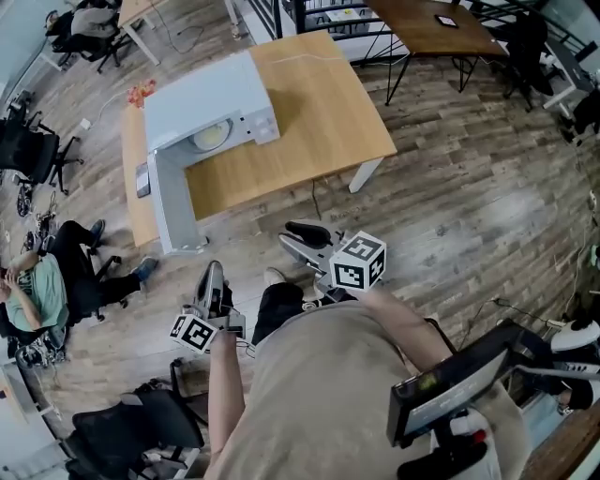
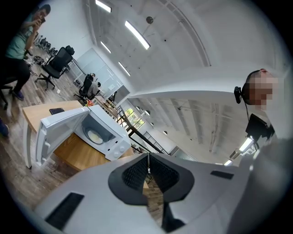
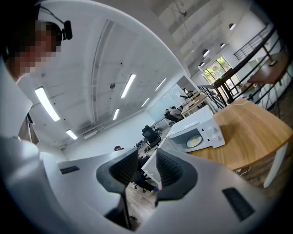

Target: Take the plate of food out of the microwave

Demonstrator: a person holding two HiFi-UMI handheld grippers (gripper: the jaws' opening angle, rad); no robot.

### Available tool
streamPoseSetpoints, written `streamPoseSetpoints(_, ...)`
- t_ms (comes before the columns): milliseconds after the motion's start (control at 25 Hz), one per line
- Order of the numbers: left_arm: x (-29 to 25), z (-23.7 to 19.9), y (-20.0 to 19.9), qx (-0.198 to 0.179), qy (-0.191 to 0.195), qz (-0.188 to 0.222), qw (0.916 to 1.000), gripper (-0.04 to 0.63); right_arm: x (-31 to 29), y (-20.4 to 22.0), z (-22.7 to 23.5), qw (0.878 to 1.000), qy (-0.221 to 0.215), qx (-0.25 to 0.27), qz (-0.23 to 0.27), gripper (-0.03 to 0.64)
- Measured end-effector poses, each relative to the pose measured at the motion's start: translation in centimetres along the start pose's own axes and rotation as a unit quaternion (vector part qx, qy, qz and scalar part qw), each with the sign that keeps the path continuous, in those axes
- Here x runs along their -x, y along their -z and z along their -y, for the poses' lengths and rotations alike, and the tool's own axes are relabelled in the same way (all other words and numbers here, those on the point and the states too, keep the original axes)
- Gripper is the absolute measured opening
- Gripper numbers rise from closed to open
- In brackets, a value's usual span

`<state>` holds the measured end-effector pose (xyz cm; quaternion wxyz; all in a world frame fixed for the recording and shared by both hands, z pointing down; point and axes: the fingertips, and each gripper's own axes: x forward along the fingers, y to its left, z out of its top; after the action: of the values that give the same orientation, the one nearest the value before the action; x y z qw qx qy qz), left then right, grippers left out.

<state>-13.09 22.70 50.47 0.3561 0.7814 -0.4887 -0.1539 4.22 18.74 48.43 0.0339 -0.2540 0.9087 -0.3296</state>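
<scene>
A white microwave (image 1: pixel 211 105) stands on a wooden table (image 1: pixel 323 108) with its door (image 1: pixel 173 202) swung wide open toward me. Inside it lies a pale plate of food (image 1: pixel 210 137), also seen as the plate (image 2: pixel 95 136) in the left gripper view and the plate (image 3: pixel 194 141) in the right gripper view. Both grippers are well short of the table, over the wooden floor. My left gripper (image 1: pixel 213 272) has its pads pressed together with nothing between them (image 2: pixel 147 159). My right gripper (image 1: pixel 286 236) is open, with an empty gap between its pads (image 3: pixel 146 163).
A dark phone (image 1: pixel 142 178) lies on the table left of the door. A person (image 1: pixel 42 281) sits at the left among office chairs (image 1: pixel 33 150). A second table (image 1: pixel 431 23) and a railing stand behind. A black device (image 1: pixel 459 384) hangs at lower right.
</scene>
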Motion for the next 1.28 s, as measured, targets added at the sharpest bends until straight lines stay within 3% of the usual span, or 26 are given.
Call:
streamPoseSetpoints(160, -1.2, -1.1, -2.4, -0.002, 0.018, -0.007, 0.9998, 0.005, -2.4, -1.6, -0.3, 0.999, 0.000, -0.028, 0.016, 0.110)
streamPoseSetpoints(560, -2.3, -5.0, -6.3, 0.008, 0.051, -0.025, 0.9984, 0.005, -9.2, -3.1, -1.2, 1.000, 0.022, 0.010, 0.007, 0.110)
streamPoseSetpoints(880, -2.3, -7.7, -6.7, 0.020, 0.072, -0.035, 0.9966, 0.005, -13.1, -1.9, -0.6, 0.999, 0.042, 0.013, -0.006, 0.110)
streamPoseSetpoints(1280, -2.4, -9.9, -8.7, 0.002, 0.076, -0.031, 0.9966, 0.006, -18.0, -0.6, 0.2, 0.999, 0.042, 0.003, -0.014, 0.110)
